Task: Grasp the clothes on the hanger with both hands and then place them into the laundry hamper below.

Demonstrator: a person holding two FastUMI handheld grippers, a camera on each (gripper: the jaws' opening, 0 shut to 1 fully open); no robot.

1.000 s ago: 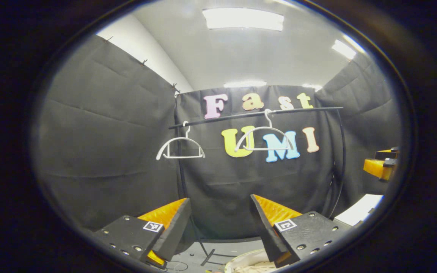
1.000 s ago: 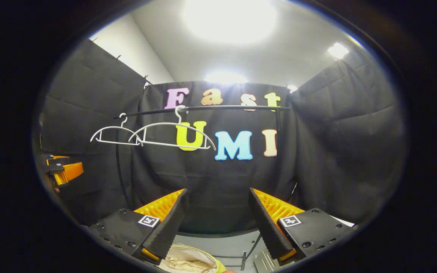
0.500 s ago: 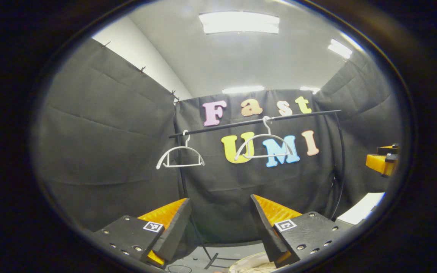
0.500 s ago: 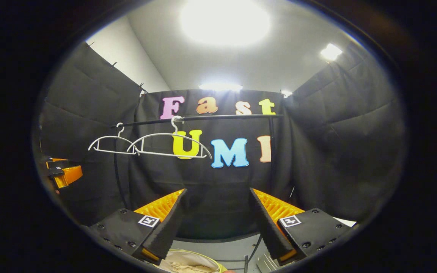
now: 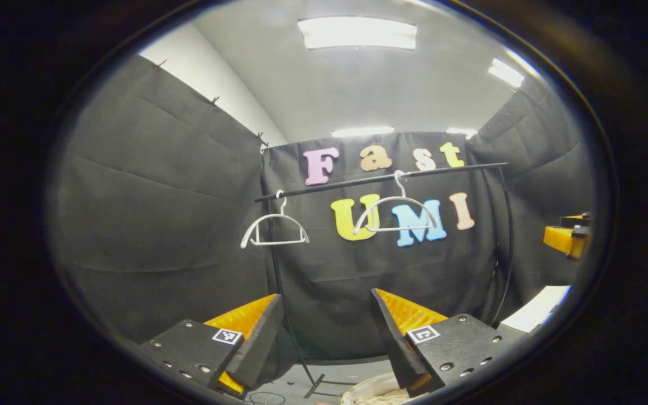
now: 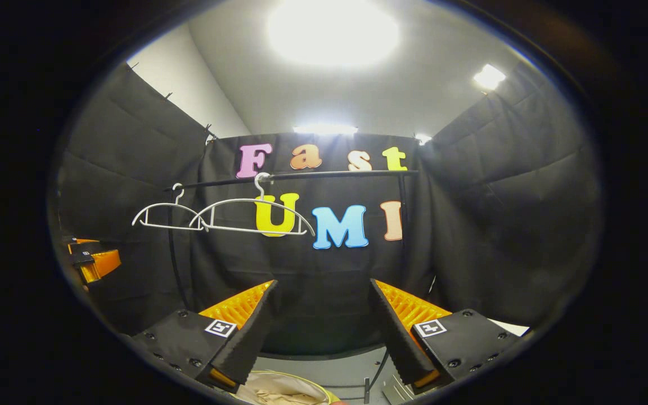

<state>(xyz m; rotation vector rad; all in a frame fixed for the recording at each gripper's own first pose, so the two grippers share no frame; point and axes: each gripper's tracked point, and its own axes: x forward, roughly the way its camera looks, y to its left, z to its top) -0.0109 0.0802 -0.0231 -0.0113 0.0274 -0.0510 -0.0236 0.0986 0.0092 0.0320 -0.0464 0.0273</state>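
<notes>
- Now both orange-and-black hand-held grippers, left (image 5: 324, 332) and right (image 6: 324, 326), hang released and empty, having barely drifted over the last second.
- Both white plastic hangers (image 6: 253, 216) on the black rail (image 5: 380, 179) stay bare.
- Cream clothes (image 6: 279, 391) already lie in the yellow-rimmed laundry hamper (image 6: 324, 395) below, so the task looks done.

Two white hangers hang bare on the black rail ahead of me: in the left gripper view, one (image 5: 274, 228) at 11 o'clock near the rail's end, the other (image 5: 395, 211) at 1 o'clock, well apart along the bar. Below, at 6 o'clock, the laundry hamper's (image 6: 301, 379) yellow rim curves around crumpled beige clothes (image 6: 276, 392) lying inside it, seen at the bottom edge of the right gripper view.
</notes>
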